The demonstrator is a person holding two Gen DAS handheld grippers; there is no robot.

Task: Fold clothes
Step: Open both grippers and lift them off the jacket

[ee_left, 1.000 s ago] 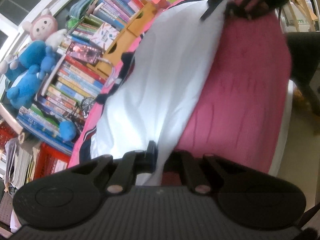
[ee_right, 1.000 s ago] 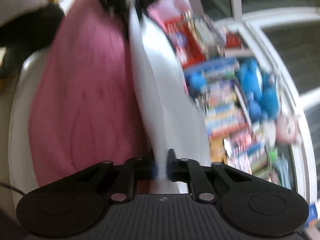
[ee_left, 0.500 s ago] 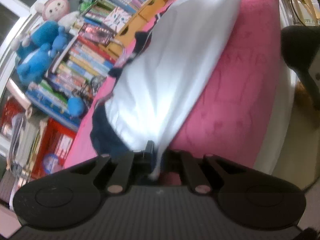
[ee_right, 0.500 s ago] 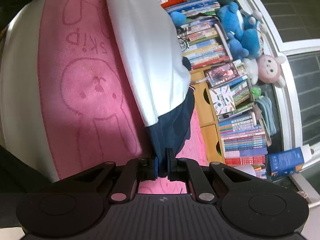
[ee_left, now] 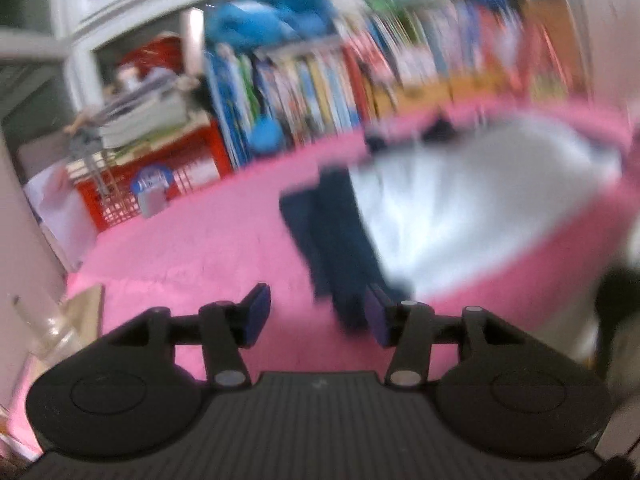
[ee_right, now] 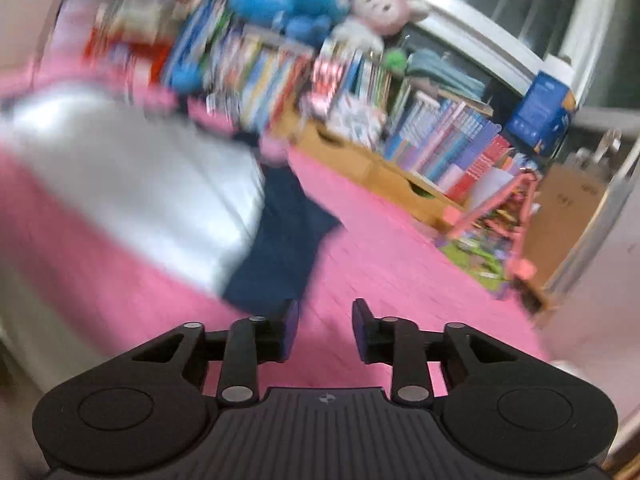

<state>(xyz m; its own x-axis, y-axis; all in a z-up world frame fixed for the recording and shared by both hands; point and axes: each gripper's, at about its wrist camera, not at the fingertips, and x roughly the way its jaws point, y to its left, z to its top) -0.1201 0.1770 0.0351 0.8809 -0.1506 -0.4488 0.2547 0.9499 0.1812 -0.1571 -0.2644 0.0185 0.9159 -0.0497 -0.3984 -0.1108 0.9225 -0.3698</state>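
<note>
Left wrist view: left gripper (ee_left: 316, 314) jaws opening, empty, above white-and-navy garment (ee_left: 460, 208) on pink blanket (ee_left: 192, 248); right gripper (ee_right: 325, 330) likewise opening, empty.

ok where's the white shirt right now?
White shirt lies on the pink blanket, right of centre in left wrist view, before the bookshelf.

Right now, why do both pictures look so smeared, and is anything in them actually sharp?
Left wrist view: the books and the white and navy garment streak with motion blur; only the left gripper, jaws opening with nothing between them, is crisp. Right wrist view: the same smear, the garment's left side glaring white, the right gripper sharp; the fisheye lens bends the window frame.
</note>
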